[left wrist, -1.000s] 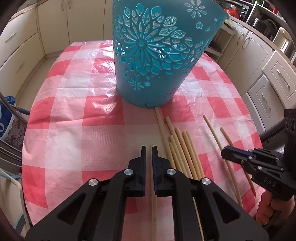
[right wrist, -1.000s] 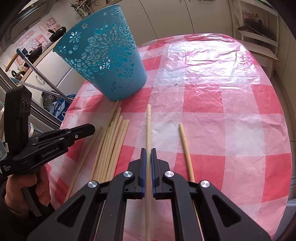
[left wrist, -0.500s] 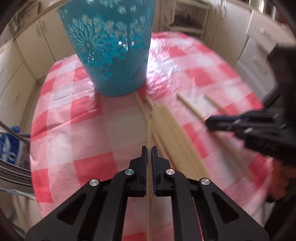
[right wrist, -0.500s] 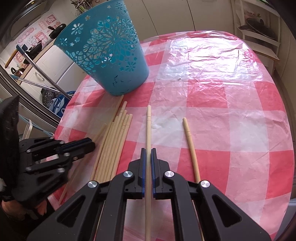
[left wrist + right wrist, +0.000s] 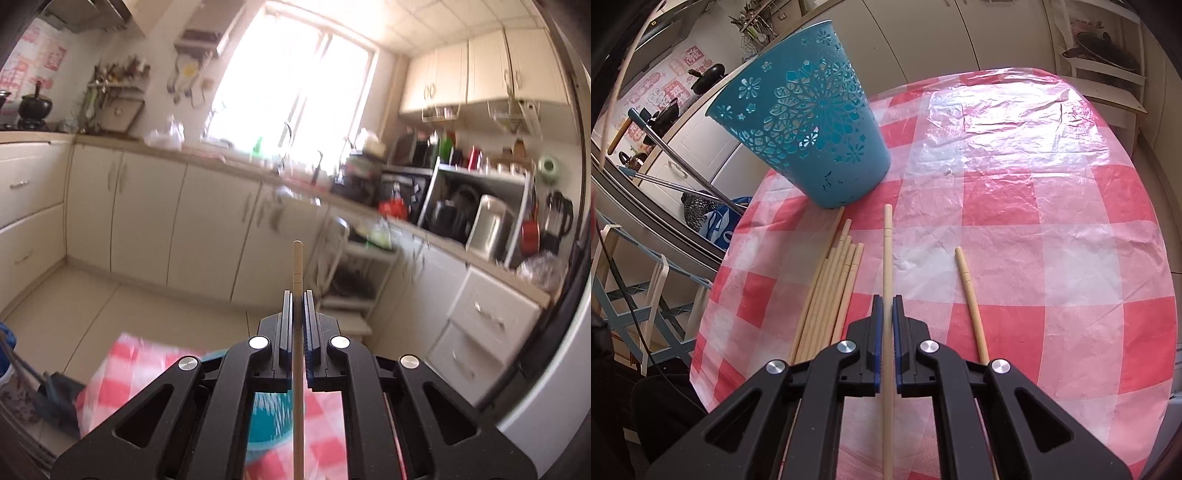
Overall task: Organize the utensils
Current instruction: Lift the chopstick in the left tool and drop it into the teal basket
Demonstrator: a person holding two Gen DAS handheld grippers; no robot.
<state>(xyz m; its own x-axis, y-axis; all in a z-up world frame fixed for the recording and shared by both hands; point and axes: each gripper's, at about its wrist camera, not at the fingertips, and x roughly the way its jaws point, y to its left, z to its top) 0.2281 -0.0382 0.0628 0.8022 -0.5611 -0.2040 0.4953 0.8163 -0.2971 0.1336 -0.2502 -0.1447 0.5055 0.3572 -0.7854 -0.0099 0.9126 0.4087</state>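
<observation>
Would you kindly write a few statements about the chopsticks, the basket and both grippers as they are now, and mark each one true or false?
1. The left gripper is shut on a chopstick. True.
2. The right gripper stands open and empty. False: it is shut on a chopstick that points toward the blue basket.
3. The blue basket lies on its side. False: it stands upright on the checked tablecloth.
4. A bundle of chopsticks lies on the cloth to the left of the right gripper in its view. True.
5. A single chopstick lies apart to the right of the right gripper. True.
6. The tablecloth is green. False: it is red and white.
</observation>
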